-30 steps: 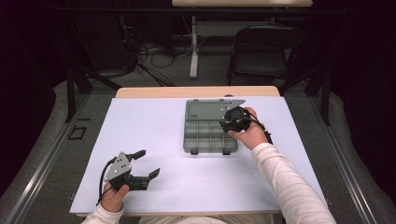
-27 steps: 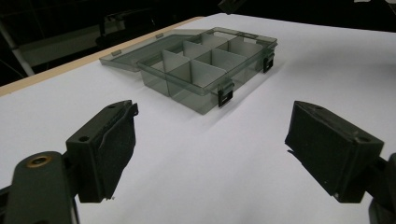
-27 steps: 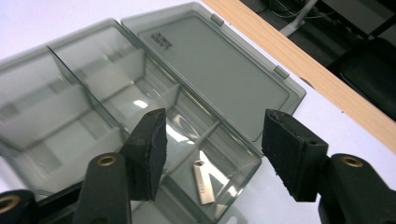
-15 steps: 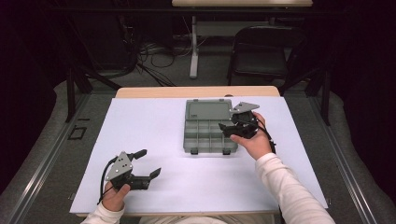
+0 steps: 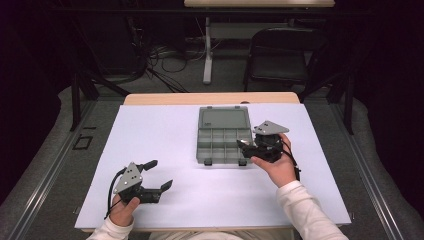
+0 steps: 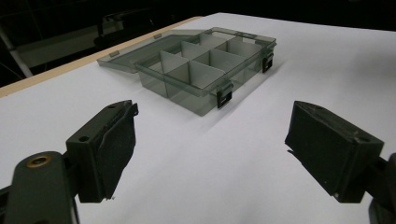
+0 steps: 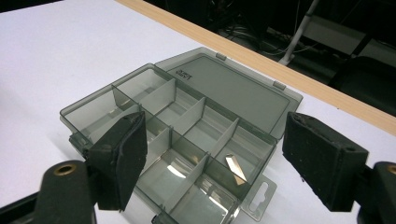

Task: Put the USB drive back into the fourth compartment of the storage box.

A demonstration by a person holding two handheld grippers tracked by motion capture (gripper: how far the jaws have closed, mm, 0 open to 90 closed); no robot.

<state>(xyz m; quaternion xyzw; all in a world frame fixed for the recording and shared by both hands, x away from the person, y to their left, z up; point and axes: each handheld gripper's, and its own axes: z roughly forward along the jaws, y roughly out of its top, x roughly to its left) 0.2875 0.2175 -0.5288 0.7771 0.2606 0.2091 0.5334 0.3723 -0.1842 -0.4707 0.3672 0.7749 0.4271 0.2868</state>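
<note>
Smoky translucent plastic compartment box (image 5: 223, 134), lid open, long axis running away across white surface (image 5: 165, 145); right tongs (image 5: 246, 146), just released and empty, at its right edge; left tongs (image 5: 159, 175) released, well apart.

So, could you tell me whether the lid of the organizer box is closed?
No, the organizer box lies open, its lid folded flat on the table behind the compartments.

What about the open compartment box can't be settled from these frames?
- Organizer box, high view: compartment contents too small to tell.
- Right gripper view: the near corner compartments are cut off by the bottom edge and partly hidden behind the right gripper's fingers.
- Lid lettering, right gripper view: too small to read.
</note>
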